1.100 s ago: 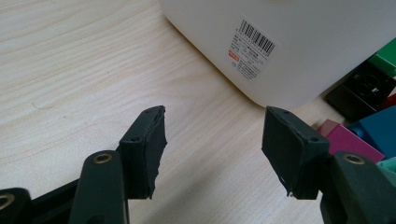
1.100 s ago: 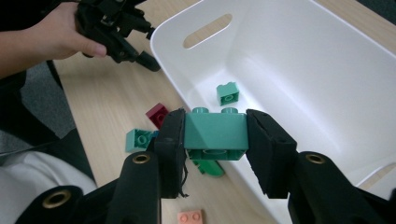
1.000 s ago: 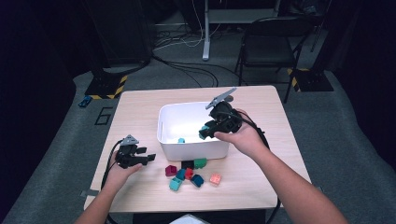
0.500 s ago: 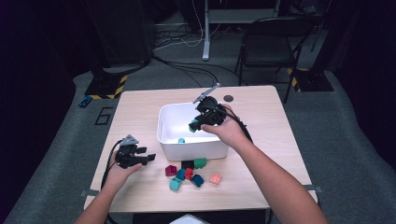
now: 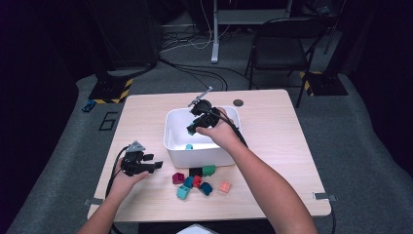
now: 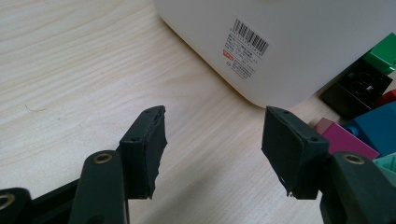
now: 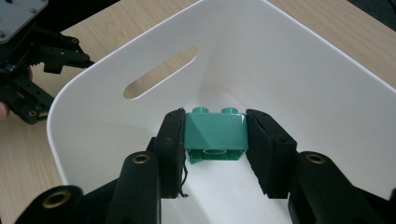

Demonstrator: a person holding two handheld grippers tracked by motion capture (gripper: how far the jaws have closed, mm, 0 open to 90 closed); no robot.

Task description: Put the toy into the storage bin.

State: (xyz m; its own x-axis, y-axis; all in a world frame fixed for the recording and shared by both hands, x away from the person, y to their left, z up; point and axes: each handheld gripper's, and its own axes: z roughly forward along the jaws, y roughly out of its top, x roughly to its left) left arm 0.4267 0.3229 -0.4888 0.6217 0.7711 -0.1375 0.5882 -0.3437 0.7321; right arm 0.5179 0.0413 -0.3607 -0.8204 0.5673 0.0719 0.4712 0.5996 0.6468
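1. Resting on the table [image 5: 272, 161] at about 8 o'clock from the bin [image 5: 175, 127], the left gripper [image 5: 157, 166] has its jaws spread wide with nothing between them; in the left gripper view only bare wood lies between the pads.
2. Lying at 6 o'clock of the bin, just before its near wall, is a cluster of loose bricks [image 5: 197, 181].
3. Hanging over the bin's inside, the right gripper [image 7: 215, 140] has its pads pressed on both sides of a teal brick [image 7: 215, 130], studs up.
4. Sitting on the bin floor is a small teal piece [image 5: 189, 146].
5. Marking the tabletop at 1 o'clock beyond the bin is a dark round spot [image 5: 238, 103].
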